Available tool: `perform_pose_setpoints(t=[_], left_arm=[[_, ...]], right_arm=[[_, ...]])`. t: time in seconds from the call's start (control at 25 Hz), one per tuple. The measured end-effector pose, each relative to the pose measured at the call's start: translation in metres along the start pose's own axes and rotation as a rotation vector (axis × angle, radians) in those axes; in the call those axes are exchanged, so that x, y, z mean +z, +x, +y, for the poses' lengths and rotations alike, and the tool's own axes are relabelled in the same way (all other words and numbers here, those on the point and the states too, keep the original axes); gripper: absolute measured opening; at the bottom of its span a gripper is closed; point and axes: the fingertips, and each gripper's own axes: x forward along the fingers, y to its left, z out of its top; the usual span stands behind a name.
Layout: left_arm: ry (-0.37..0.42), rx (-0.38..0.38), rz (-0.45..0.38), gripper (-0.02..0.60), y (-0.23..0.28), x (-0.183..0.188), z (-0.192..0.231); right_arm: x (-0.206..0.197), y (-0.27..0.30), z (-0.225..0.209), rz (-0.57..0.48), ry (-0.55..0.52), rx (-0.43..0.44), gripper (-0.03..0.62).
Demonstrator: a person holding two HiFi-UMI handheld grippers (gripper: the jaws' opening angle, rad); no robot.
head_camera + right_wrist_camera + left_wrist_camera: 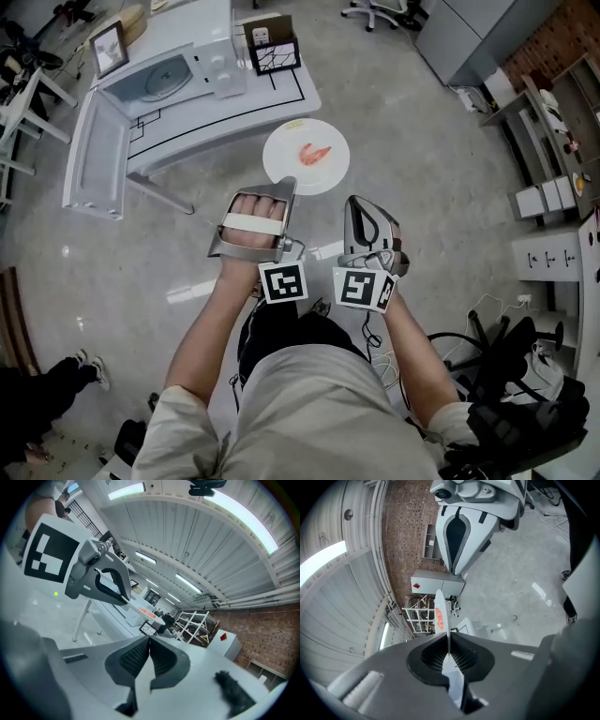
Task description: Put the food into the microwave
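A white round plate (306, 157) with a piece of orange-pink food (314, 153) on it hangs in the air in front of the table. My left gripper (284, 186) is shut on the plate's near rim. In the left gripper view the plate (440, 611) stands edge-on, running up out of the closed jaws (449, 654). My right gripper (356, 202) is shut close beside the plate's near right rim, and I see nothing between its jaws (149, 641). The white microwave (164, 75) stands on the table at the far left with its door (94, 155) swung open.
The white table (291, 94) also carries a black wire holder (274, 47) and a small picture frame (110, 47). Another person's legs (56, 375) are at the lower left. Shelves and boxes (553, 197) line the right side, and a chair base (384, 11) stands at the far end.
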Motion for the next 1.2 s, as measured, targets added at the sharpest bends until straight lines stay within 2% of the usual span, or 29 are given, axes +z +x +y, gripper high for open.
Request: perform_pose_setpoints(t=[0.08, 0.28, 0.6, 0.88, 1.2], left_arm=[[-0.006, -0.004, 0.040, 0.021, 0.001, -0.029, -0.003], [-0.037, -0.016, 0.199, 0.021, -0.001, -0.117, -0.011], [-0.054, -0.019, 0.375, 0.021, -0.012, -0.229, -0.022], [-0.091, -0.031, 0.477, 0.021, -0.022, -0.297, -0.037], [-0.124, -0.017, 0.503, 0.021, -0.003, -0.349, -0.045]], right_arm=[[0.017, 0.017, 0.015, -0.026, -0.008, 0.027, 0.011], [0.068, 0.067, 0.062, -0.130, -0.054, 0.140, 0.011], [0.128, 0.116, 0.128, -0.229, -0.098, 0.271, 0.011], [0.170, 0.144, 0.174, -0.291, -0.123, 0.356, 0.011], [0.191, 0.177, 0.203, -0.300, -0.201, 0.382, 0.011]])
